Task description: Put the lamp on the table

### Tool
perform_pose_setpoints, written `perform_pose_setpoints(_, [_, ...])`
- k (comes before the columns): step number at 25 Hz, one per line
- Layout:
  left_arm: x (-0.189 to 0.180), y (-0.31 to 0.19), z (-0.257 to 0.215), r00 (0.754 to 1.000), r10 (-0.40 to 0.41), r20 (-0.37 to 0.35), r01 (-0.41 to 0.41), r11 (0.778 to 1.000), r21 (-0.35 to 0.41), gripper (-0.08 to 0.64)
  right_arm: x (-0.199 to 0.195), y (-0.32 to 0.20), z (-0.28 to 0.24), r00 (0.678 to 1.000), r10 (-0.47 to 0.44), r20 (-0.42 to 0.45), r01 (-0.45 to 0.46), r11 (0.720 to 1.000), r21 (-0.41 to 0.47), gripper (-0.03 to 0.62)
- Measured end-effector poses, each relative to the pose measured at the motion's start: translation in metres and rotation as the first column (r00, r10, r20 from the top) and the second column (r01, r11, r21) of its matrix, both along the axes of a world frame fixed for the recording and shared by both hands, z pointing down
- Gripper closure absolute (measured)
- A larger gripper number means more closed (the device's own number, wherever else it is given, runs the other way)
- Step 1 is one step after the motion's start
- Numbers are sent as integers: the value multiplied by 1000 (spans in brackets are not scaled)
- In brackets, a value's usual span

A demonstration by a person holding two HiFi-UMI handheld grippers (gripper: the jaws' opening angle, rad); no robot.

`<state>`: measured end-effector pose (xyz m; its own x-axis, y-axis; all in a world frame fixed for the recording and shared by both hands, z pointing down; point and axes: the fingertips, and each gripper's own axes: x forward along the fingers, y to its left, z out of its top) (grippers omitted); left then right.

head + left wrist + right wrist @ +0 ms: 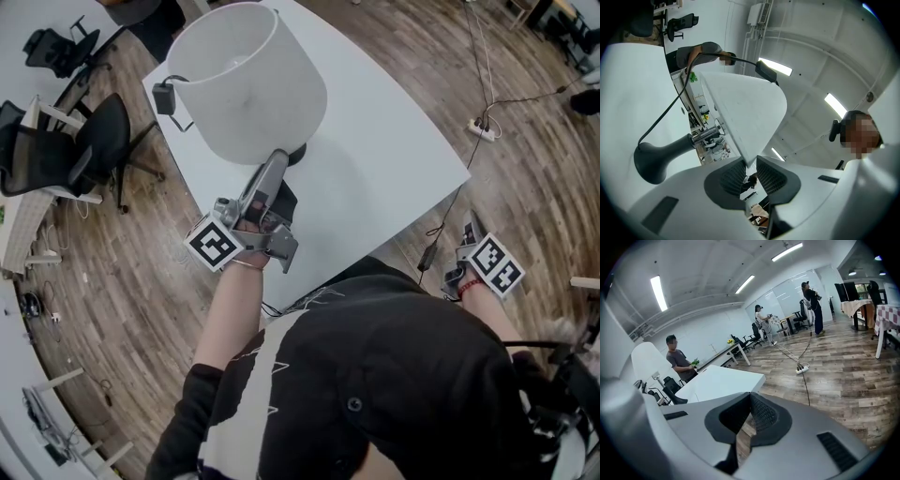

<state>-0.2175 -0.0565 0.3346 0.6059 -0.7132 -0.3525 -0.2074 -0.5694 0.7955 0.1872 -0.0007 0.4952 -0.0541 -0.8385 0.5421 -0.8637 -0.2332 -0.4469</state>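
A lamp with a large white drum shade (246, 80) stands on its black base (298, 153) on the white table (394, 159). Its cord and black adapter (164, 97) hang at the shade's left. My left gripper (275, 167) reaches up to the shade's lower rim and is shut on it. In the left gripper view the shade's edge (743, 117) runs down between the pads (734, 177), with the base (651, 161) at the left. My right gripper (466, 234) hangs shut and empty over the floor, off the table's near right corner. From the right gripper view the table (717, 383) and the shade (647, 362) lie to the left.
Black office chairs (89, 150) stand left of the table. A power strip (481, 129) and cables lie on the wood floor to the right. People (677, 359) stand farther off in the room, beyond the table.
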Motion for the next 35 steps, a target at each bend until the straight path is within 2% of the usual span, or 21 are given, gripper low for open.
perform_pose_setpoints(7, [-6, 6, 7, 999, -30, -19, 30, 999, -31, 495, 0, 9, -1, 1000, -6, 1, 6, 1000, 5, 575])
perform_pose_setpoints(14, [-7, 11, 24, 999, -42, 9, 42, 996, -84, 528, 3, 17, -5, 1000, 2, -3, -1, 1000, 16, 575])
perform_pose_setpoints(20, [0, 24, 28, 999, -29, 27, 31, 995, -93, 529, 10, 36, -5, 1000, 25, -3, -25, 999, 23, 575])
perform_pose_setpoints(24, [8, 37, 20, 992, -34, 122, 42, 997, -59, 537, 9, 45, -9, 1000, 25, 3, -25, 999, 37, 575])
perform_pose_setpoints(26, [12, 43, 11, 978, -56, 199, 60, 998, -13, 541, 6, 41, -17, 1000, 6, 2, -6, 998, 56, 575])
perform_pose_setpoints(28, [18, 52, 2, 955, -74, 289, 68, 997, 32, 545, -3, 30, -35, 999, -49, -13, 50, 994, 96, 575])
perform_pose_setpoints(30, [26, 60, -5, 915, -96, 392, 71, 995, 77, 543, -20, 10, -62, 988, -150, -46, 155, 976, 151, 575])
perform_pose_setpoints(31, [31, 63, -10, 894, -107, 435, 72, 993, 96, 545, -31, -3, -77, 975, -212, -63, 220, 958, 181, 575])
perform_pose_setpoints(33, [38, 66, -19, 864, -129, 487, 75, 989, 128, 545, -60, -26, -107, 936, -342, -88, 353, 903, 244, 575])
perform_pose_setpoints(35, [39, 68, -28, 852, -151, 502, 86, 985, 151, 545, -95, -40, -133, 878, -466, -106, 476, 828, 298, 575])
